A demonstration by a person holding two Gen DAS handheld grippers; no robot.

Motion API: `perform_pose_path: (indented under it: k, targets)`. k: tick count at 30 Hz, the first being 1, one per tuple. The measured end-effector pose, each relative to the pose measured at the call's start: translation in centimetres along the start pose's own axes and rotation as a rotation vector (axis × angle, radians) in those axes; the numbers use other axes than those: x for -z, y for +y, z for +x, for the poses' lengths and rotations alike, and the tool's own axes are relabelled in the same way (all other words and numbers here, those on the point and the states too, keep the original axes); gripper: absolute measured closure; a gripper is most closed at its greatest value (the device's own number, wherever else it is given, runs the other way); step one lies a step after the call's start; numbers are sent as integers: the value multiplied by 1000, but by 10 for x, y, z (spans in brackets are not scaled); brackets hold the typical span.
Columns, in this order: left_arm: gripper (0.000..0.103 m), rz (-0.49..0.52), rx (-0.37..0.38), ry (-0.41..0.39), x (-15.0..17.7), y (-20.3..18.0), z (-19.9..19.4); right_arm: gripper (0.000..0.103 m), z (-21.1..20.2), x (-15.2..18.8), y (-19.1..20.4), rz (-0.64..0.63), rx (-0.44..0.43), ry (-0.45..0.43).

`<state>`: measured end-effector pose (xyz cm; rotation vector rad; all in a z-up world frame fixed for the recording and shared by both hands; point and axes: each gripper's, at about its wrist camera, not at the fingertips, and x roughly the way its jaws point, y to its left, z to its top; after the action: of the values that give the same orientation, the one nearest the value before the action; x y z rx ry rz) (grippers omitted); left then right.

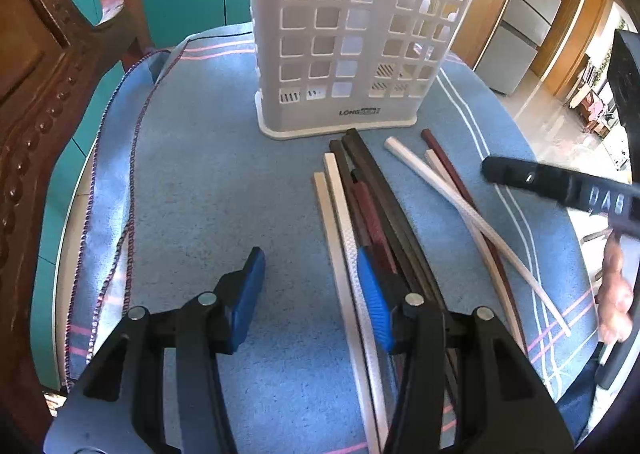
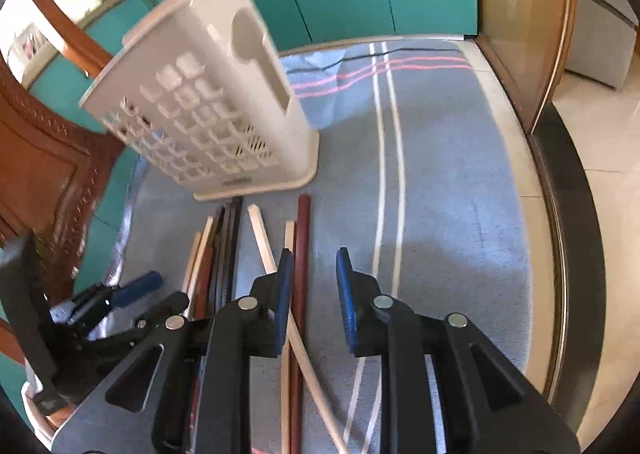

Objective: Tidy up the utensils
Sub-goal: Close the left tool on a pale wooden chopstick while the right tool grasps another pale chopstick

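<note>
I see both my left gripper (image 1: 310,294) and right gripper (image 2: 314,294) with jaws apart, holding nothing; the chopsticks (image 1: 360,206) lie by their inner pads, before the white holder (image 1: 352,34); light, stiff, slippery, so I'd pinch mid-shaft.

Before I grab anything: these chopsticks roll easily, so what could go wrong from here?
1. The white chopstick lies across the reddish one; lifting one may drag the other.
2. The left gripper is open beside the tightly packed bundle; closing could catch several sticks.
3. The tall holder looks light; a knock might tip it.
</note>
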<state>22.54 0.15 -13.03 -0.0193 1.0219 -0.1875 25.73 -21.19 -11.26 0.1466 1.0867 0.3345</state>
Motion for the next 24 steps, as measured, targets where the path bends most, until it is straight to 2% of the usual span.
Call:
perform_pose_path:
  k: [2,5,10,12,13,14,16,19,24]
  targets:
    - [64,1,5,-3,0,-1,-1,81,-2,5,2,-36,7,3]
    - [81,0,15,-7,0,-2,-2,80,5,10,21,-114,24,0]
    - [89,-23,55,1,1,3,-2,80,23,15,50,-232,105,14]
    - [93,-28,48,-3,1,6,-3,81,28,18,55,-260,146,7]
    - [93,-30,37,-6,2,8,-3,84,29,18,55,-262,153,7]
    - [94,-32,27,-9,2,9,-4,95,29,18,56,-256,145,7]
    - [94,-36,1,-14,2,13,-5,96,26,18,52,-229,139,2]
    - [94,-49,12,-11,1,17,-5,97,17,15,39,-178,144,-12]
    - [93,-54,8,-8,0,16,-3,97,8,9,0,-36,156,25]
